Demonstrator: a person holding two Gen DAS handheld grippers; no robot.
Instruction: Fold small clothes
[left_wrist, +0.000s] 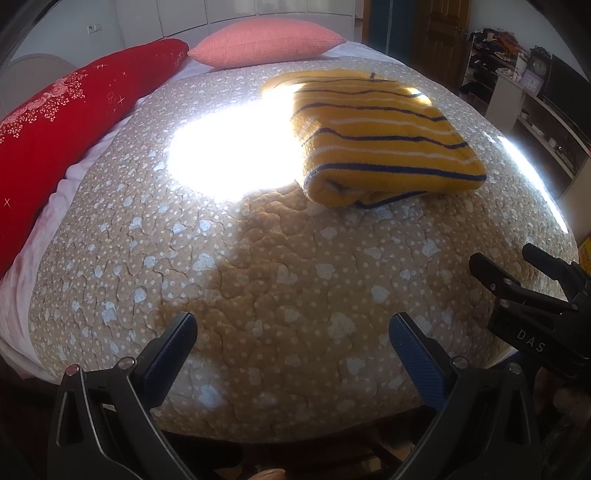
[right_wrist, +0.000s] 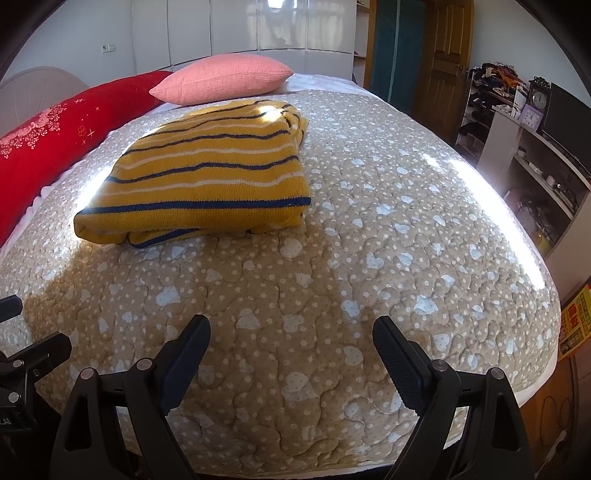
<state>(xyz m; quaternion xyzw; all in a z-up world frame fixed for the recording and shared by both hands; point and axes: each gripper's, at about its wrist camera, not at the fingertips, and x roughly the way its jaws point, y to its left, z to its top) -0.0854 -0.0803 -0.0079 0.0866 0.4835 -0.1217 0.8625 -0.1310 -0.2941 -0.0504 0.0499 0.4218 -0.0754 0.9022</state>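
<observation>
A: Wide view first: the bed (right_wrist: 369, 229), quilted brown cover with pale hearts, a red bolster (right_wrist: 55, 136) and a pink pillow (right_wrist: 221, 79) at the head end. On the cover, on its far half, lies the striped yellow sweater (right_wrist: 207, 173), already a flat, layered rectangle.

B: And it looks like a thick knit, soft and floppy, light enough, with plenty of friction. It will sag if lifted by one point.

A: So the likely hold is the near edge, where the layers stack up, one corner per gripper.

B: Neither is close. The left hand-held gripper (left_wrist: 293, 332) hangs over bare cover with its fingers spread wide and empty; the right hand-held gripper (right_wrist: 291, 332) likewise, jaws apart, nothing between them, well short of the sweater.
</observation>
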